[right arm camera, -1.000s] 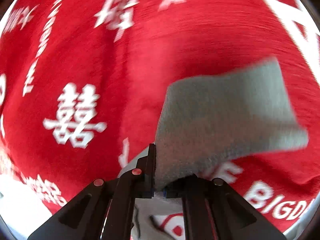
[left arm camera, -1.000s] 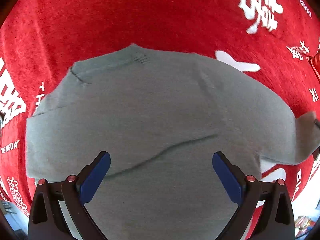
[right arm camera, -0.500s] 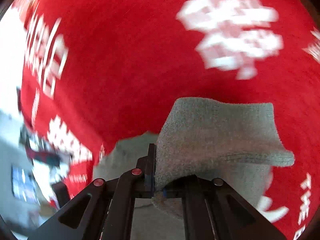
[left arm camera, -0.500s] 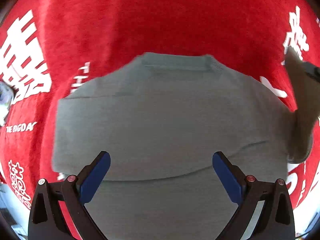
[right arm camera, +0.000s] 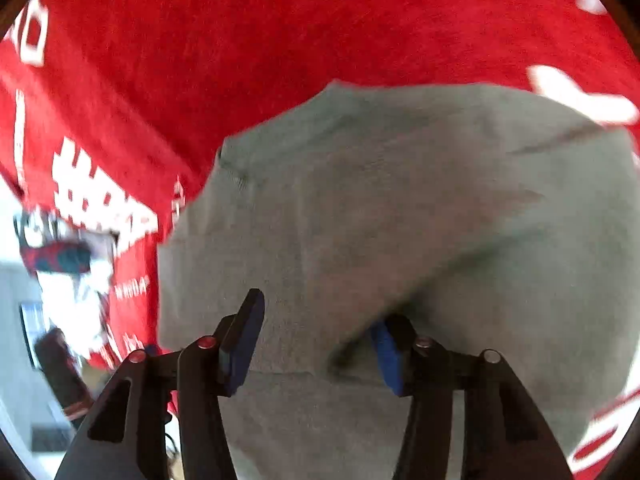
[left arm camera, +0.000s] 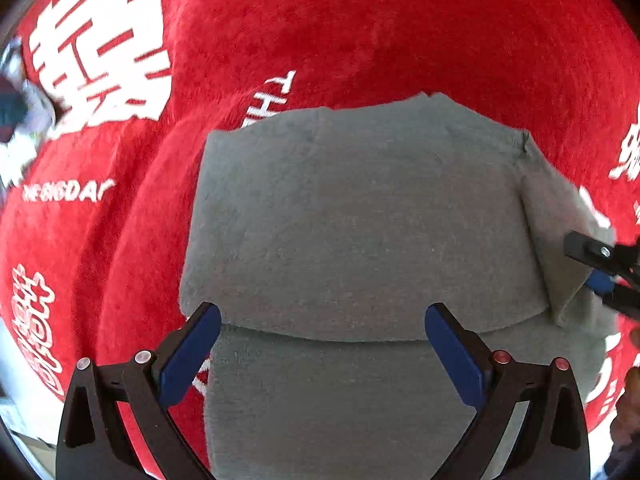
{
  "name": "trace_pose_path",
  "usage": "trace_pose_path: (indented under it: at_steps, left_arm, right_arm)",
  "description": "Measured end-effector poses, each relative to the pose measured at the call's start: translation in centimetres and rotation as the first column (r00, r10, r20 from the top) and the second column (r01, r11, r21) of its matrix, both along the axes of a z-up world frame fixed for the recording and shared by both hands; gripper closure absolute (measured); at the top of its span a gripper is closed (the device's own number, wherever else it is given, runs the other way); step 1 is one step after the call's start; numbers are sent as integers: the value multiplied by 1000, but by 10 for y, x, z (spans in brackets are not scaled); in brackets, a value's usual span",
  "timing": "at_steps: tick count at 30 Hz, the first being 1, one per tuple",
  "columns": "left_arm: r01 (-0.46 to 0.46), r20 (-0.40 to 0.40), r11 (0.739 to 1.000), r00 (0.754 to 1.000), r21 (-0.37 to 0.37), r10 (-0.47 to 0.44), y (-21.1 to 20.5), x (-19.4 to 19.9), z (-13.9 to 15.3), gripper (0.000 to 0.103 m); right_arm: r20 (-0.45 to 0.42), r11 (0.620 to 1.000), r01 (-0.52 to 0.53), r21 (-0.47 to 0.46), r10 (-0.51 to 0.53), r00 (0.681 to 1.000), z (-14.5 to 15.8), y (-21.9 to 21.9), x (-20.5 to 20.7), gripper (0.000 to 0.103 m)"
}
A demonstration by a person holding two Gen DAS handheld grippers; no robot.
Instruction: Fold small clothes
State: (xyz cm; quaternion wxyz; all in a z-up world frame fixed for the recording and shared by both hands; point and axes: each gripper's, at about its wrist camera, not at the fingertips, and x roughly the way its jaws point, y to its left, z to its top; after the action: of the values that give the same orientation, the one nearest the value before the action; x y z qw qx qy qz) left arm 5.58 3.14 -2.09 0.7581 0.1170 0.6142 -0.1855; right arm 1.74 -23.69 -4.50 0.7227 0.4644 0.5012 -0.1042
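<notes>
Grey knitted sweater spread flat on a red blanket printed with white characters and lettering, left side folded over the body, a crosswise fold edge near the left gripper, right sleeve doubled inward by the right gripper. Left fingers spread wide above the cloth, holding nothing; right fingers parted, the sleeve lying loose between them. Blurred pale room and clutter past the blanket's left edge, too smeared to name.
</notes>
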Motion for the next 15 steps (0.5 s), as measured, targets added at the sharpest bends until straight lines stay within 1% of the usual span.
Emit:
trace_pose_path:
  at_steps: [1, 2, 3, 4, 5, 6, 7, 8, 10, 11, 13, 15]
  left_arm:
    - [-19, -21, 999, 1000, -29, 18, 5, 5, 0, 1]
    - [-30, -30, 998, 999, -51, 29, 9, 8, 0, 1]
    - [-38, -35, 997, 999, -69, 36, 12, 11, 2, 1]
    - [-44, -39, 995, 998, -90, 41, 15, 14, 3, 1]
    - [-50, -41, 993, 998, -108, 46, 18, 17, 6, 1]
    - [-55, -40, 991, 998, -126, 50, 20, 19, 8, 1]
    - [-57, -38, 987, 998, -148, 52, 23, 21, 12, 1]
    - [-57, -41, 983, 998, -173, 51, 25, 23, 14, 1]
    - [-62, -57, 971, 997, -231, 50, 29, 28, 18, 1]
    - [-65, -66, 966, 997, -251, 50, 30, 31, 19, 1]
    - [-70, -83, 956, 995, -286, 48, 32, 36, 18, 1]
    - [-71, -108, 950, 993, -304, 40, 30, 39, 13, 1]
  right_arm:
    - [2, 999, 42, 0, -42, 999, 1, -7, -4, 47]
    - [2, 996, 88, 1, -88, 996, 1, -13, -8, 50]
    - [3, 992, 124, 5, -124, 992, 1, -18, -9, 75]
    - [2, 991, 135, 7, -135, 991, 2, -21, -4, 96]
    - [11, 991, 131, 1, -131, 991, 4, -20, 4, 96]
    - [34, 995, 100, -24, -99, 994, 9, -16, 14, 96]
    - [51, 997, 50, -57, -47, 998, 14, -8, 24, 96]
    - [67, 994, -32, -105, 39, 997, 21, 7, 39, 96]
    - [75, 978, -155, -143, 166, 983, 30, 27, 60, 96]
    - [67, 957, -240, -162, 253, 965, 29, 47, 70, 96]
    - [29, 917, -349, -195, 361, 932, 24, 75, 78, 96]
    - [-30, 870, -452, -196, 456, 890, 10, 102, 85, 95]
